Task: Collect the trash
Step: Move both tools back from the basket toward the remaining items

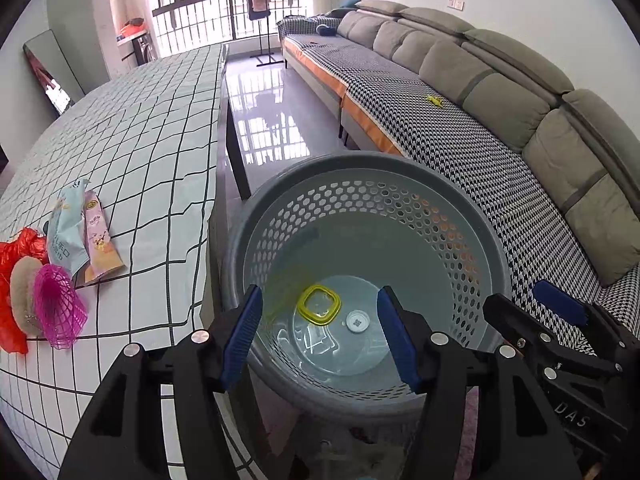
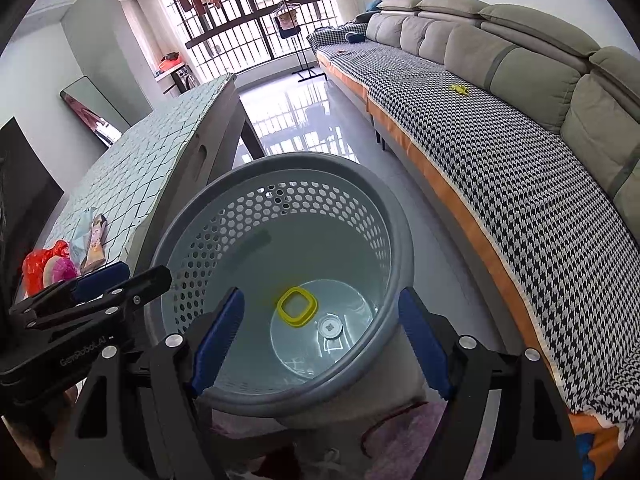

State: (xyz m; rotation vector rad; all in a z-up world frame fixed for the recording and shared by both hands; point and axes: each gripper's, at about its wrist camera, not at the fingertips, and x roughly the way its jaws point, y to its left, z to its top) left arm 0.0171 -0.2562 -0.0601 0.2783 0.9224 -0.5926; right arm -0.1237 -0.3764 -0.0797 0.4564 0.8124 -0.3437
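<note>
- Holding my left gripper (image 1: 320, 332) over the mouth of the grey perforated plastic waste basket (image 1: 472, 216), I am keeping its blue-padded jaws partly apart with nothing between them.
- I am holding my right gripper (image 2: 322, 340) beside it over the same basket, jaws spread wide and gripping nothing.
- I am looking down at a yellow rounded-square plastic ring (image 1: 319, 305) and a small white round cap (image 1: 357, 321), both lying on the basket's floor, just beside each other.
- I am seeing more rubbish lying on the table with the pale checked cloth (image 1: 152, 128) to the left of the basket: a pale blue snack wrapper (image 1: 68, 236) and a pink snack wrapper (image 1: 100, 240) touching side by side.
- Near them I am seeing a magenta foam net sleeve (image 1: 58, 308), a beige round pad (image 1: 24, 292) and a crumpled red plastic bag (image 1: 12, 280) bunched together at the cloth's near edge.
- A long grey sofa with a houndstooth cover (image 1: 460, 128) is running along the right, with a small yellow scrap (image 1: 434, 101) lying on its seat.
</note>
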